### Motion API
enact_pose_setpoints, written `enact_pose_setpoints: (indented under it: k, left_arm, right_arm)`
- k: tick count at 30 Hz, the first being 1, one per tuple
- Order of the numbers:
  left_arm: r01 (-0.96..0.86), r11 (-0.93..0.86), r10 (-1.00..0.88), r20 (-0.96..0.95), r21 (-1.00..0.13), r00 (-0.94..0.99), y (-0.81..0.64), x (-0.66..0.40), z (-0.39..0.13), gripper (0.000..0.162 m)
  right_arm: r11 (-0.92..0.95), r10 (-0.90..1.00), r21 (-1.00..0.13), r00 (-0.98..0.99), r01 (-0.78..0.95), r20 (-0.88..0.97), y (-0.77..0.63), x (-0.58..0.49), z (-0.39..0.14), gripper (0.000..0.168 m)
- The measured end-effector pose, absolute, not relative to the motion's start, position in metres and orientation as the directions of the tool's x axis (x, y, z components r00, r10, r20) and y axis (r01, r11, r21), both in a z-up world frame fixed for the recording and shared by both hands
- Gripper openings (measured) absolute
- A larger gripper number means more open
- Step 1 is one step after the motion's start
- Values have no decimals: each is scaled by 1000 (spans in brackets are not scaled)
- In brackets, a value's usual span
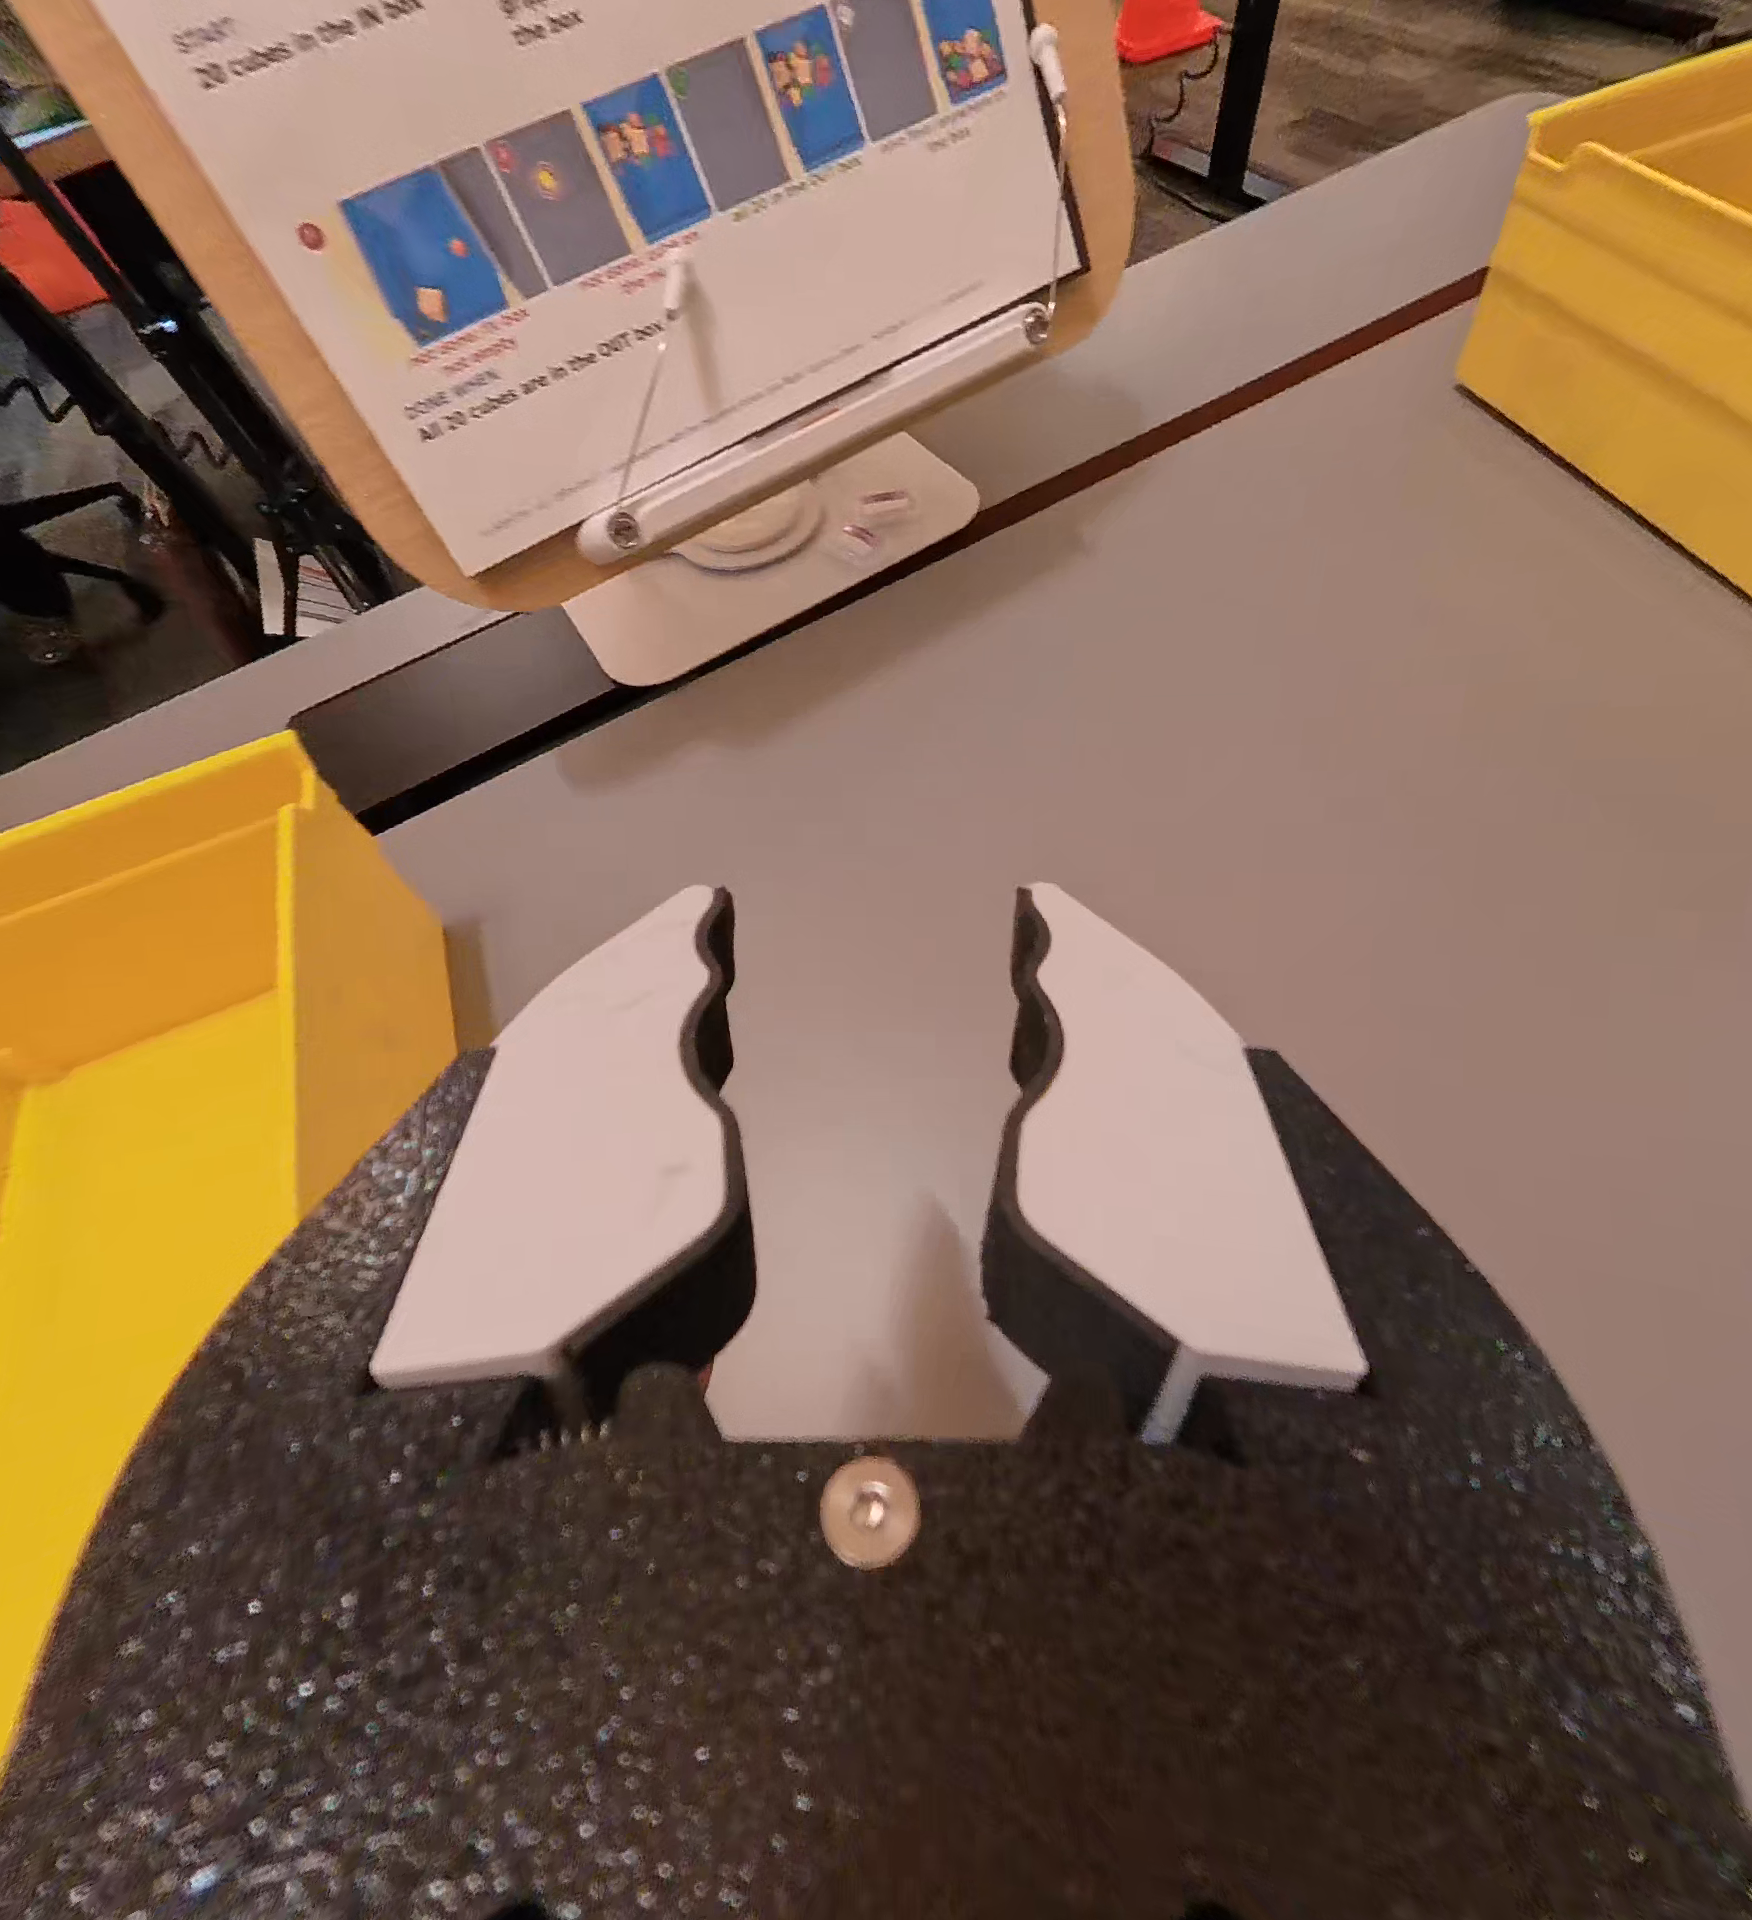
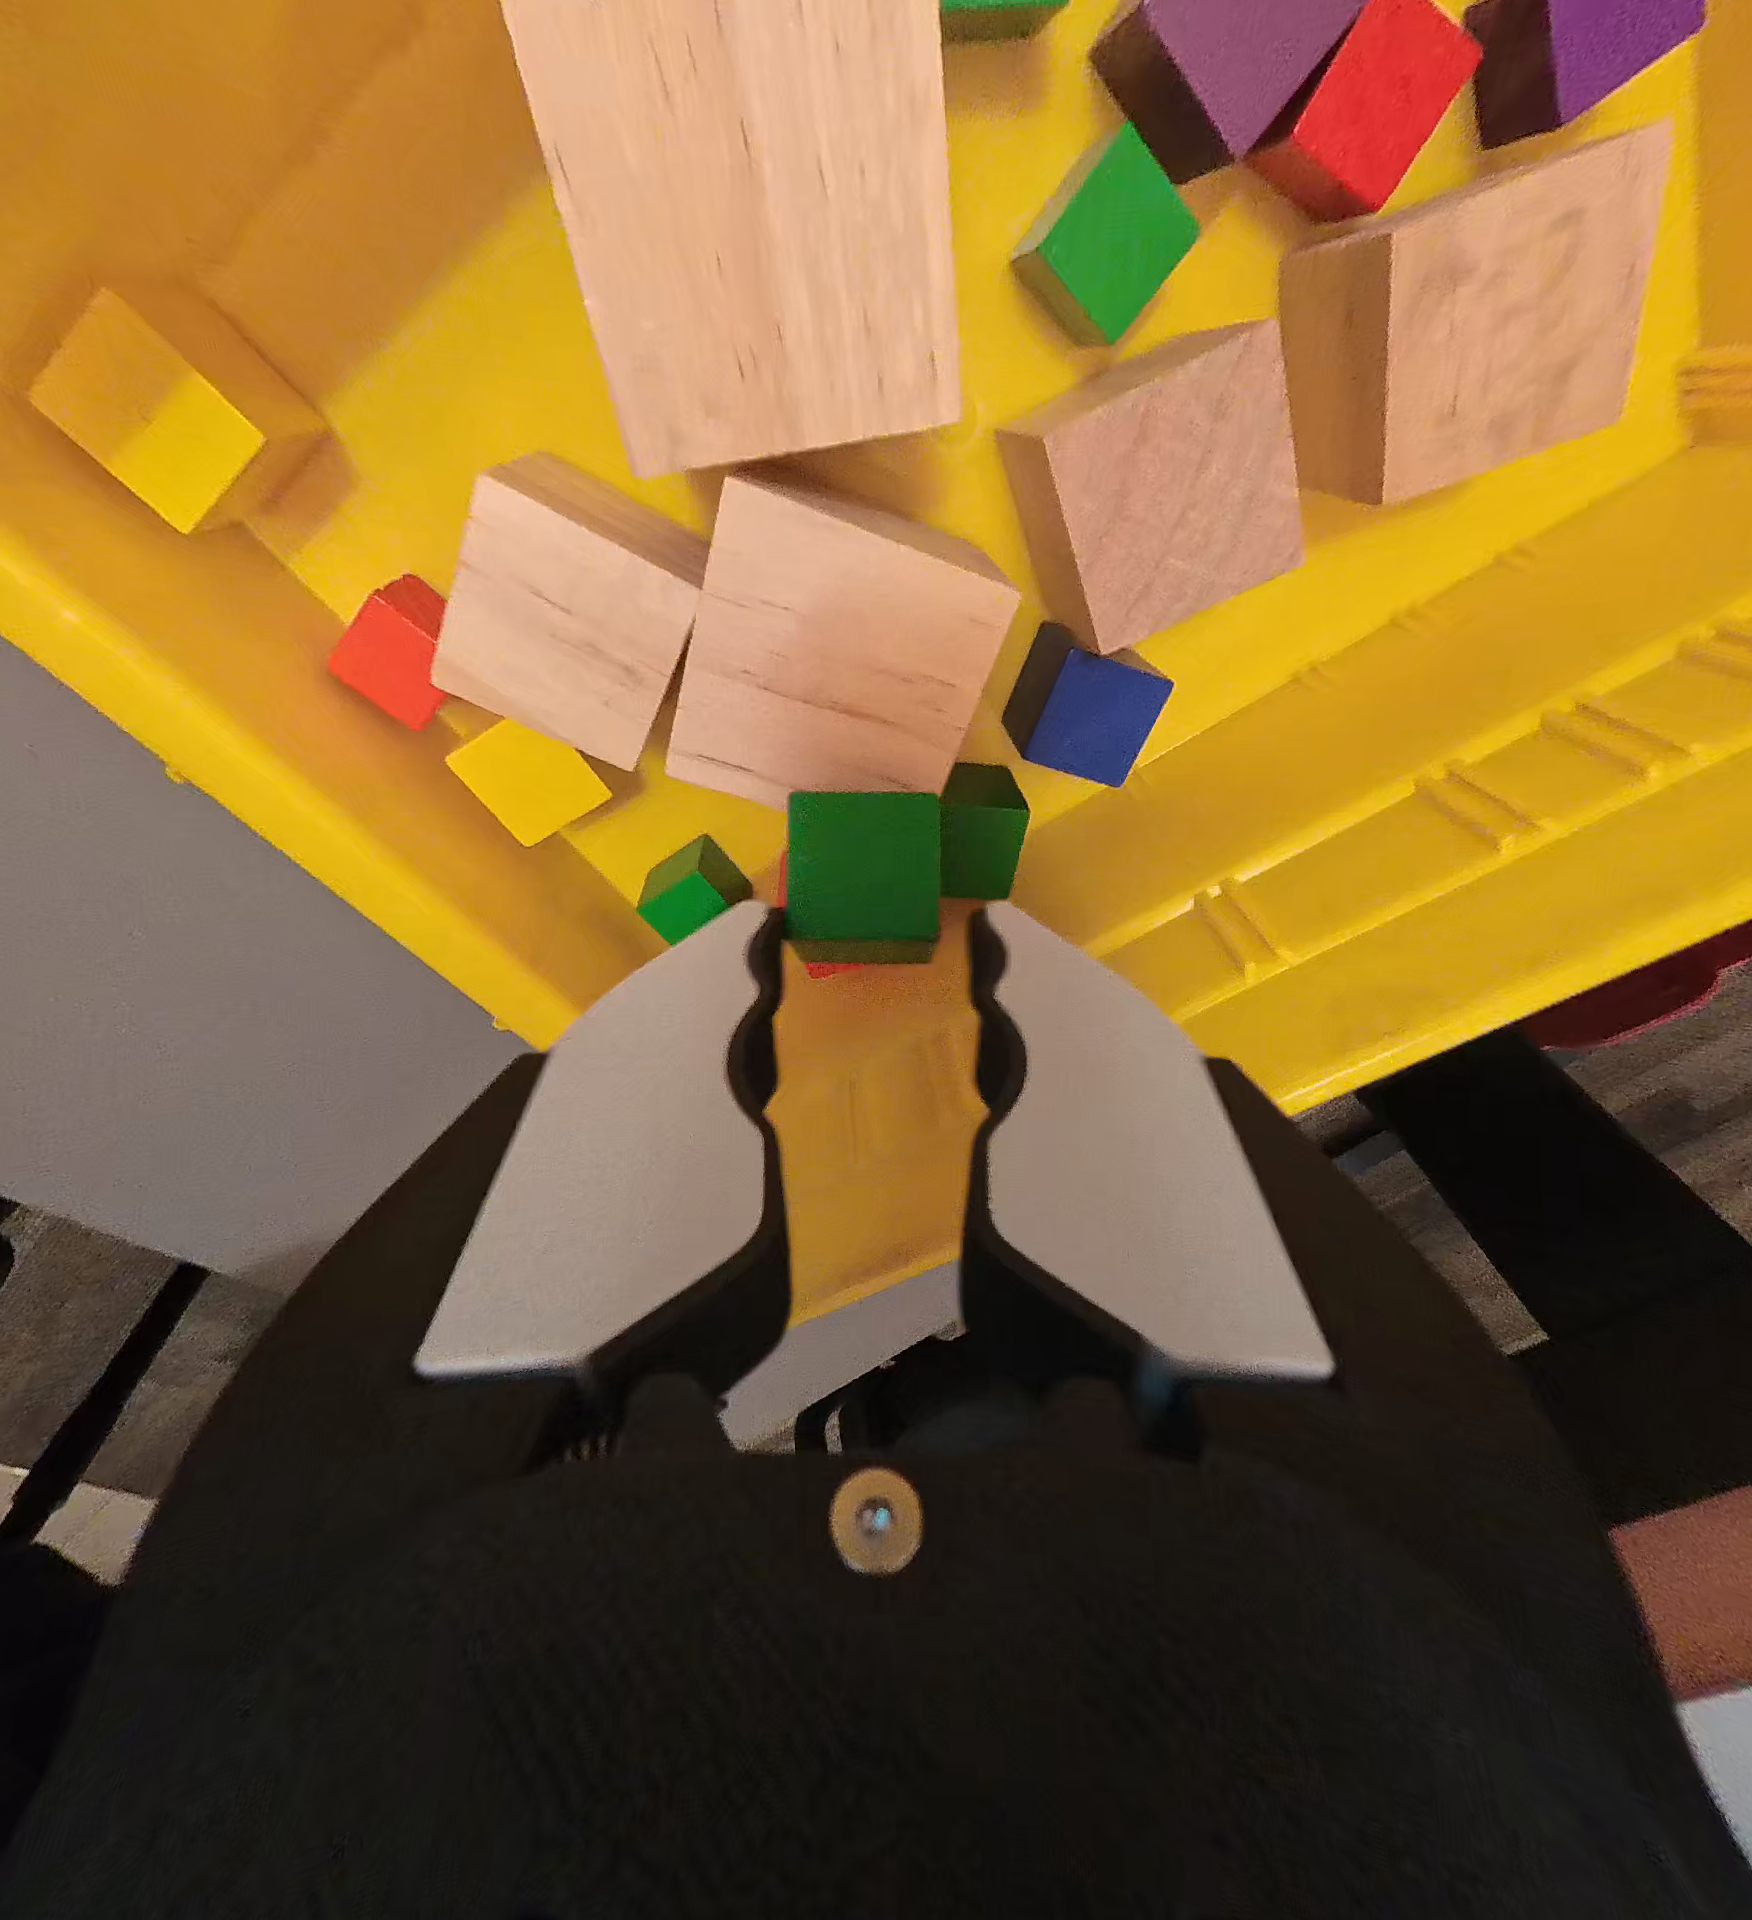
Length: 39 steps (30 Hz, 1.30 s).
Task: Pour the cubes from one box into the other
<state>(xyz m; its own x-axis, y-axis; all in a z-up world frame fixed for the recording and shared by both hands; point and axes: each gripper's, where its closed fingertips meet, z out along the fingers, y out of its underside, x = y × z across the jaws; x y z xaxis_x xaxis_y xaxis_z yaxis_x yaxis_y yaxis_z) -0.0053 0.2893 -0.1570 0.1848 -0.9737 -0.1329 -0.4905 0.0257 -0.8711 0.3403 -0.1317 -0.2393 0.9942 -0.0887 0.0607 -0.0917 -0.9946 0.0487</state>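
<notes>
In the right wrist view my right gripper [image 2: 872,935] is shut on the wall of a yellow box [image 2: 1371,748], whose yellow plastic fills the gap between the fingers. The box holds several cubes: large plain wooden ones [image 2: 830,634] and small coloured ones, including a green cube [image 2: 861,868] at the fingertips, a blue one [image 2: 1090,712] and a red one [image 2: 389,655]. A wooden block [image 2: 747,208] at the top is blurred. My left gripper [image 1: 872,904] is open and empty above the grey table [image 1: 1267,831]. An empty yellow box [image 1: 124,1039] stands to its left.
A second yellow box [image 1: 1661,343] sits at the table's far right in the left wrist view. A stand with an instruction sheet [image 1: 643,260] is at the table's far edge. In the right wrist view the table edge [image 2: 176,1039] and the floor show below the held box.
</notes>
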Motion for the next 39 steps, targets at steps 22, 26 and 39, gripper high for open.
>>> enact_pose_setpoints:
  k: [22,26,39]
  left_arm:
    - [-473,-100,-898,-125,-875,422,336,-77,-162,48]
    - [-487,-102,-863,-166,-867,477,359,-102,-161,48]
    - [-591,-164,-699,-330,-790,634,505,-203,-151,66]
  right_arm:
    - [-515,-717,-606,692,-607,-85,-176,378,-232,76]
    - [-583,-655,-564,749,-584,-100,-163,367,-252,23]
    - [-612,-601,-605,797,-510,-64,-96,332,-254,7]
